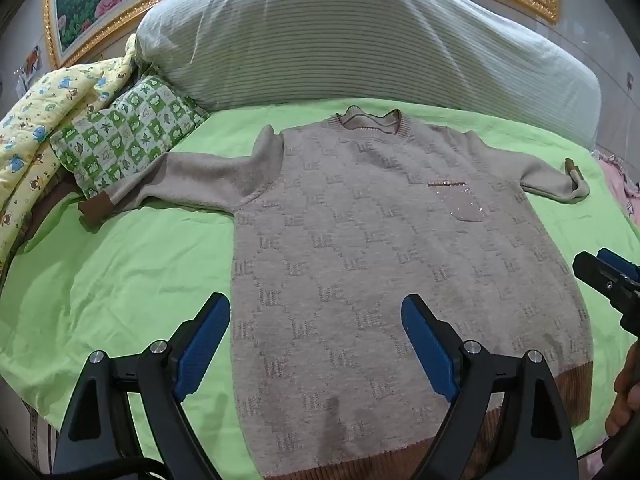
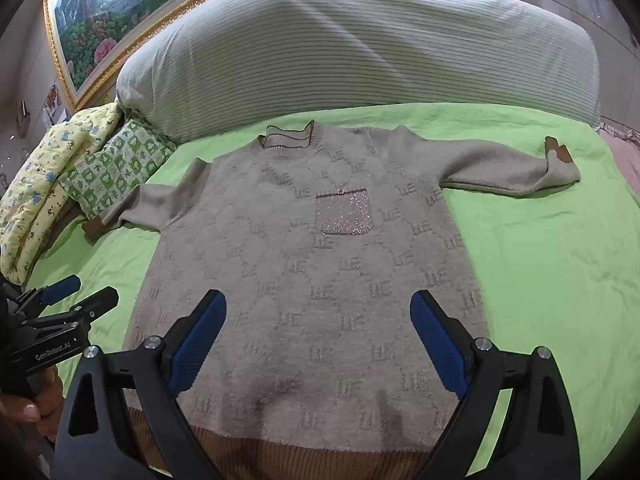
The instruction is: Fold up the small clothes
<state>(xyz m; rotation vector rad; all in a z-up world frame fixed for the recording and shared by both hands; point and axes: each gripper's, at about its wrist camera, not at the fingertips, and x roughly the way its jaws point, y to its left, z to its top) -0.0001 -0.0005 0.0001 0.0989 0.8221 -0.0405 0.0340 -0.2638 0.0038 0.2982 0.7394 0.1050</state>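
Sweater: beige knit, letter pattern, brown hem and cuffs, sequined chest pocket. Spread flat, front up, on green sheet, collar far from both grippers, hem nearest them.

Left sleeve, seen from left gripper: stretched out to far left, cuff touching checked pillow. Right sleeve: stretched to far right, cuff end folded back on itself.

Left gripper: jaws wide apart, empty, poised above lower left part of sweater; left finger over sheet, right finger over knit.

Right gripper: jaws wide apart, empty, poised above lower middle of sweater, both fingers over knit.

Beyond collar: large striped pillow. Far left: yellow printed quilt. Behind: gold-framed floral picture.
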